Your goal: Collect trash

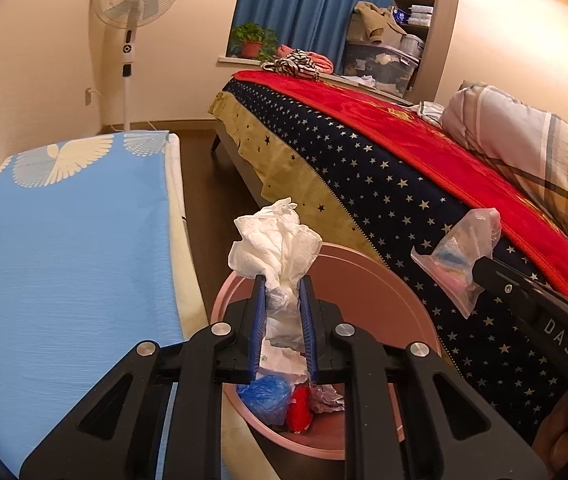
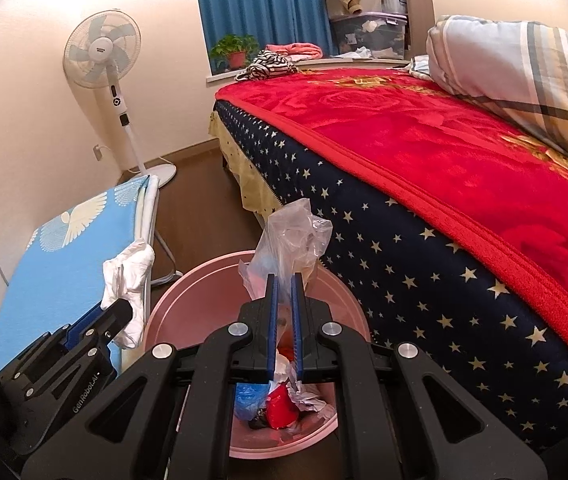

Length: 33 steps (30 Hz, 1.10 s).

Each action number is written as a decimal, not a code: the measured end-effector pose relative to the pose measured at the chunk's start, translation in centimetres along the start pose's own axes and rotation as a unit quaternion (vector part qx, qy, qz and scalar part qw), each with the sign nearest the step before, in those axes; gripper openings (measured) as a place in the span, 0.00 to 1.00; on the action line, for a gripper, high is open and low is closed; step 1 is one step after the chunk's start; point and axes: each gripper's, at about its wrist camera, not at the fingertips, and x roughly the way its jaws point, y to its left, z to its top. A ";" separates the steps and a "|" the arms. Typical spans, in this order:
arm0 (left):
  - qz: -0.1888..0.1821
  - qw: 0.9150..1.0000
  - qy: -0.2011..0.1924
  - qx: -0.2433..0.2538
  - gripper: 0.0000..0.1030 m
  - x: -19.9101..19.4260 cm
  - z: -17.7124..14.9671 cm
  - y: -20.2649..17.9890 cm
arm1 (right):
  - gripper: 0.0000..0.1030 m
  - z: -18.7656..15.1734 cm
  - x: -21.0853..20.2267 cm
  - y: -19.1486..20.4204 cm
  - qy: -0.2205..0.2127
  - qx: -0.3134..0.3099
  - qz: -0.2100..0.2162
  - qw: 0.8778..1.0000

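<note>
Nearest, the left hand-held gripper (image 1: 282, 284) is clamped on a crumpled white plastic bag (image 1: 280, 240), its blue pads pressing the bag's neck. The right hand-held gripper (image 2: 284, 280) is closed almost fully on a clear plastic bag (image 2: 291, 236) with something pale blue and pink inside. Both bundles hang over the pink trash bin (image 1: 363, 280), which stands on the floor between the blue-covered ironing board (image 1: 64, 240) and the star-patterned side of the bed (image 1: 383, 184).

Inside the bin lie a blue bag (image 2: 250, 398), a red wrapper (image 2: 280, 404) and crumpled paper (image 2: 311, 396), so some collecting looks already done. By my reading, these two pieces are at the drop stage: what is left is to open the jaws and let them fall in.

Further off, the red blanket (image 2: 423, 136) shows no obvious litter, though clothes lie on the windowsill.
</note>
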 end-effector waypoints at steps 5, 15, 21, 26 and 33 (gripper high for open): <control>-0.004 1.000 0.002 0.002 0.16 0.3 0.0 -0.1 | 0.06 0.0 0.1 -0.1 0.001 0.001 -0.002 1.000; -0.009 1.000 0.000 0.004 0.39 -0.1 0.0 0.3 | 0.25 -0.3 0.2 0.2 0.010 -0.004 -0.003 1.000; 0.021 1.000 -0.019 0.001 0.59 -2.4 0.2 1.7 | 0.51 -0.5 -0.7 1.2 -0.002 -0.021 0.002 1.000; 0.058 0.997 -0.045 0.005 0.83 -5.2 0.3 3.1 | 0.79 -0.7 -1.9 2.5 -0.014 -0.031 0.015 0.999; 0.108 0.992 -0.067 -0.009 0.92 -9.2 -0.2 6.2 | 0.95 -1.9 -3.7 5.2 -0.010 -0.051 0.081 0.995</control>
